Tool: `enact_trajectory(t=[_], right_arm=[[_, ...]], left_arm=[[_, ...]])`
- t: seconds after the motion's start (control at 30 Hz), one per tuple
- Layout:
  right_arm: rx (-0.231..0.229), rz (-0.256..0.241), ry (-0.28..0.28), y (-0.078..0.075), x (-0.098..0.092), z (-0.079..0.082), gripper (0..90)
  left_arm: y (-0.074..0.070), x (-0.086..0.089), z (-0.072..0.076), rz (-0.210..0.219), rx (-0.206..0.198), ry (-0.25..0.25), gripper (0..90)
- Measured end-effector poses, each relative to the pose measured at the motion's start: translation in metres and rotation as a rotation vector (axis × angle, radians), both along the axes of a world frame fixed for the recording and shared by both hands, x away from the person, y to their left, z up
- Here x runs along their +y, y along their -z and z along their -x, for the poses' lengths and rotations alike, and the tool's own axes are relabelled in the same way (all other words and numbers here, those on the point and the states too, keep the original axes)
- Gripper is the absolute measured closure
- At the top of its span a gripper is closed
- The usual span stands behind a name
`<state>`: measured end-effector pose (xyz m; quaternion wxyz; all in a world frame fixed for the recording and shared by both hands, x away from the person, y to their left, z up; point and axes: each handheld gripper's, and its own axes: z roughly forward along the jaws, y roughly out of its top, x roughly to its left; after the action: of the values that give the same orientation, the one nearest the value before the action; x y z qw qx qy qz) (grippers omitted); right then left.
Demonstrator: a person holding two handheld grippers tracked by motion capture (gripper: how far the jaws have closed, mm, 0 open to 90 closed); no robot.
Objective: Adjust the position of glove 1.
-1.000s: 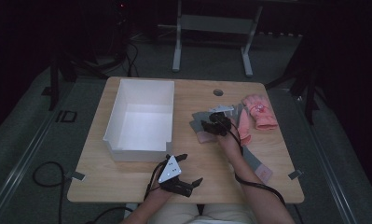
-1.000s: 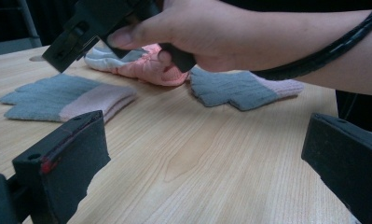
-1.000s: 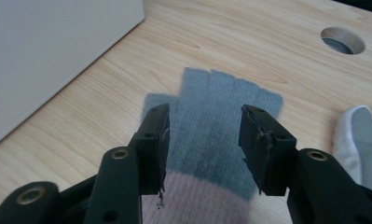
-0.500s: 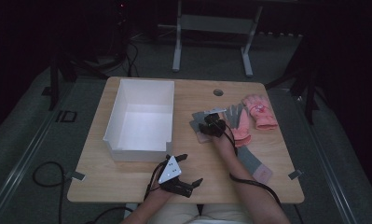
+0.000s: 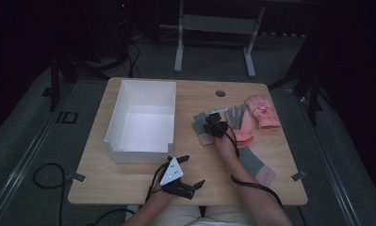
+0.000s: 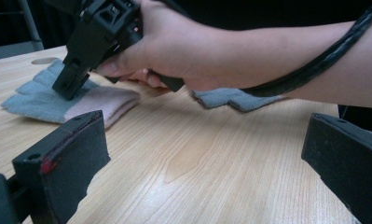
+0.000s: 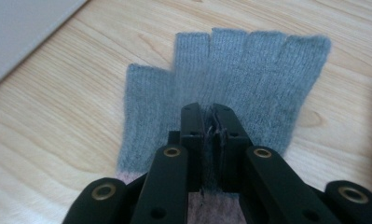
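A grey fingerless glove (image 7: 239,70) with a pink cuff lies flat on the wooden table (image 5: 143,176), right of the white bin (image 5: 141,120). My right gripper (image 7: 210,113) presses down on the glove's palm, jaws shut with a pinch of grey knit between them. From above, that gripper (image 5: 210,124) sits on the glove (image 5: 200,128). The left gripper view shows its tip on the glove (image 6: 39,100). My left gripper (image 5: 192,170) rests near the table's front edge, open with nothing between its jaws (image 6: 207,140).
A second grey glove (image 5: 254,162) lies under the right forearm. Two pink gloves (image 5: 263,113) lie at the right, with grey glove fingers (image 5: 235,115) beside them. A grommet hole (image 5: 220,93) sits near the far edge. The bin holds nothing.
The right hand and its gripper have shifted slightly left onto the grey glove. The left gripper has not moved.
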<state>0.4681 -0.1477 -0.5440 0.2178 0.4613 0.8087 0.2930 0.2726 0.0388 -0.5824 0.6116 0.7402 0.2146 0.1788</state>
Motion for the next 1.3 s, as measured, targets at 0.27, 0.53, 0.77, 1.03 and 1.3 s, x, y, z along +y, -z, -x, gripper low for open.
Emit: enact_trajectory(t=[0.27, 0.53, 0.77, 1.03, 1.3], right_arm=[[-0.054, -0.099, 0.043, -0.039, -0.001, 0.043, 84.5], [-0.052, -0.121, 0.096, -0.043, -0.002, 0.098, 84.5], [-0.025, -0.146, 0.13, -0.035, -0.007, 0.116, 84.5], [0.034, -0.149, 0.156, -0.007, -0.001, 0.117, 84.6], [0.026, -0.12, 0.175, 0.016, 0.005, 0.114, 77.7]], left_arm=[[0.0, -0.001, 0.001, -0.007, -0.004, -0.016, 0.0], [0.0, -0.002, 0.002, -0.017, -0.017, -0.017, 0.0], [0.0, -0.002, 0.002, -0.016, -0.018, -0.016, 0.0], [0.0, -0.002, 0.002, -0.016, -0.02, -0.014, 0.0], [0.0, -0.002, 0.002, -0.015, -0.021, -0.013, 0.0]])
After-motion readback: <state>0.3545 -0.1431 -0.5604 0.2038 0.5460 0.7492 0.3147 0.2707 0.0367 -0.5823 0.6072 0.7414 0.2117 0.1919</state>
